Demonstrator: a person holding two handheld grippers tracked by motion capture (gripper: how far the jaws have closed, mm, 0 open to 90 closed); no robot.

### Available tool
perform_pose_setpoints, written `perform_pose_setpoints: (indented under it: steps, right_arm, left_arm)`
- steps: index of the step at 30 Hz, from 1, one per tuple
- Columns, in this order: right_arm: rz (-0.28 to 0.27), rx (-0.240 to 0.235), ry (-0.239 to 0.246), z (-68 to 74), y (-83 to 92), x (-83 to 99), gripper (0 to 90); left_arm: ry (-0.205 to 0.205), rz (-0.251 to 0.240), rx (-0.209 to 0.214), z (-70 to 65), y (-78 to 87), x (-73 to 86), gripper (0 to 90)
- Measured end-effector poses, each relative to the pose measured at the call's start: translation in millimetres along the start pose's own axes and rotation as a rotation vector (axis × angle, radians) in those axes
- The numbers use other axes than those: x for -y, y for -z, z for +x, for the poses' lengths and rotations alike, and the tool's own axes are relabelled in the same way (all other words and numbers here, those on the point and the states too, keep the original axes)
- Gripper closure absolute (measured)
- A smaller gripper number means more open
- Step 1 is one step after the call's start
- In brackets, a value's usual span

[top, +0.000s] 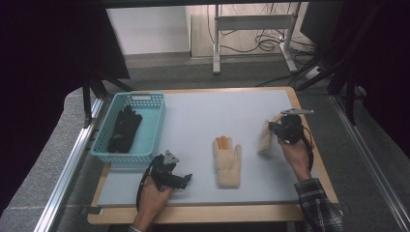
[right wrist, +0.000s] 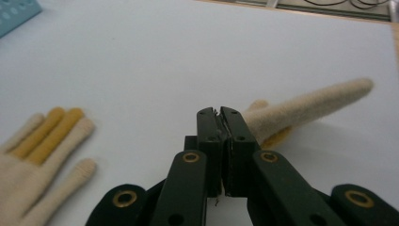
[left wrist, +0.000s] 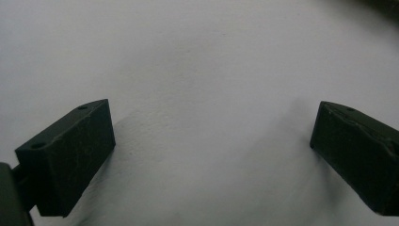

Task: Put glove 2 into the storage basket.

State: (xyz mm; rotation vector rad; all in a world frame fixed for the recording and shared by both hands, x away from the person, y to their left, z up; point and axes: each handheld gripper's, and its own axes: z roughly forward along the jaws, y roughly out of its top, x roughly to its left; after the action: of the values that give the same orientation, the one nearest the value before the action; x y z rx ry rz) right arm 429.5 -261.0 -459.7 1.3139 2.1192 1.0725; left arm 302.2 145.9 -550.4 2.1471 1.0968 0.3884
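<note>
The fingers of the right gripper [right wrist: 220, 113] are pressing together, clenched on the edge of a cream glove [right wrist: 306, 106] that is sticking out past them to one side in the right gripper view, its fabric pinched where the two black tips are meeting. In the high view this right gripper [top: 276, 126] is hanging over the right part of the table [top: 193, 116], with the held glove [top: 265, 137] drooping beside it toward the surface; whether its lower end is touching the table cannot be told. The fingers [left wrist: 70, 155] of the left gripper [left wrist: 211, 155] are standing wide apart, released, with nothing but bare grey table [left wrist: 211, 70] between them. In the high view the left gripper [top: 186, 179] is sitting low at the near left of the table, just in front of a teal basket [top: 104, 137]. A black glove [top: 124, 129] is lying inside that basket. A second cream glove with yellowish fingertips [top: 227, 159] is lying flat on the middle of the table, between the two grippers and well apart from the basket; it is also showing at the left edge of the right gripper view [right wrist: 37, 155].
</note>
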Motion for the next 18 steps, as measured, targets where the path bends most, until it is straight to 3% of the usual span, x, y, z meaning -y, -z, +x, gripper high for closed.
perform_pose_setpoints:
  steps: [3,7,11,18]
  right_arm:
    - [0.002,-0.032,0.008,10.0,-10.8,-5.9,84.1]
    - [-0.011,-0.09,0.015,22.0,-21.1,-13.4,74.1]
    - [-0.002,-0.099,0.045,28.9,-26.1,-16.7,68.5]
    - [0.028,-0.091,0.076,24.5,-35.8,-11.3,54.7]
  left_arm:
    - [0.0,0.0,0.0,0.0,0.0,0.0,0.6]
    - [0.0,0.0,0.0,0.0,0.1,0.0,0.6]
    - [-0.001,0.001,0.0,0.0,0.2,0.0,0.6]
    - [-0.001,0.0,0.0,0.0,0.1,0.0,0.6]
